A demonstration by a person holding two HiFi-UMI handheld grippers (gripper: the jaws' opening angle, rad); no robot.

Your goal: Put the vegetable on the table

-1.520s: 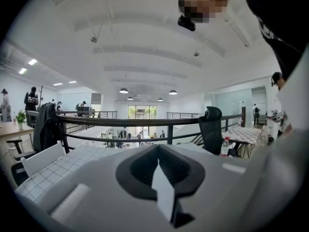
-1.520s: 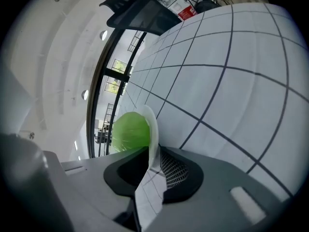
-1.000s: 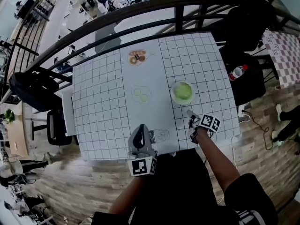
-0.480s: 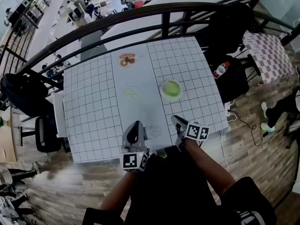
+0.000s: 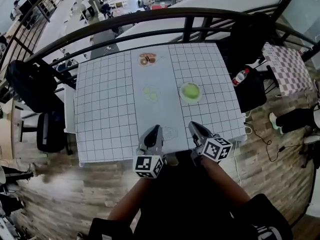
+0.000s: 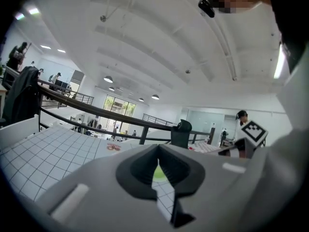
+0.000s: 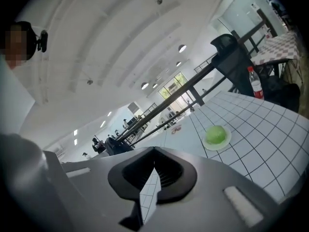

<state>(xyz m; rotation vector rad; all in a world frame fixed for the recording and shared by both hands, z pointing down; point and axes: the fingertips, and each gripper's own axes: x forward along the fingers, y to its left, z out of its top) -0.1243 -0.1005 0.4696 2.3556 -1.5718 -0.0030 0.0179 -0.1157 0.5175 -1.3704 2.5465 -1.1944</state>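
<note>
the round green vegetable is sitting on a small white plate, and the plate is resting on the table with the square-lined cloth. the left hand-held gripper and the right hand-held gripper are both hovering on the person's side of the plate, well apart from it, over the near edge of the table. the right one is closer to the plate, and the left one is hanging more to the plate's left. each one is showing its jaws pressed together with only a thin slit between them, and nothing is sitting in either. so the job is looking like it is only starting, with the vegetable waiting to be picked up. the right hand-held gripper is probably the one to use, since the plate is showing plainly in its own view. it is needing to spread its jaws wide before it gets there, because the vegetable is looking round and fat. coming down over the top and squeezing softly around the middle is looking safest, since a round thing may be rolling or popping out, and a hard push may be sliding the plate. after that it is needing a bare spot just beside the plate, not on the faint printed picture to the plate's left.
</note>
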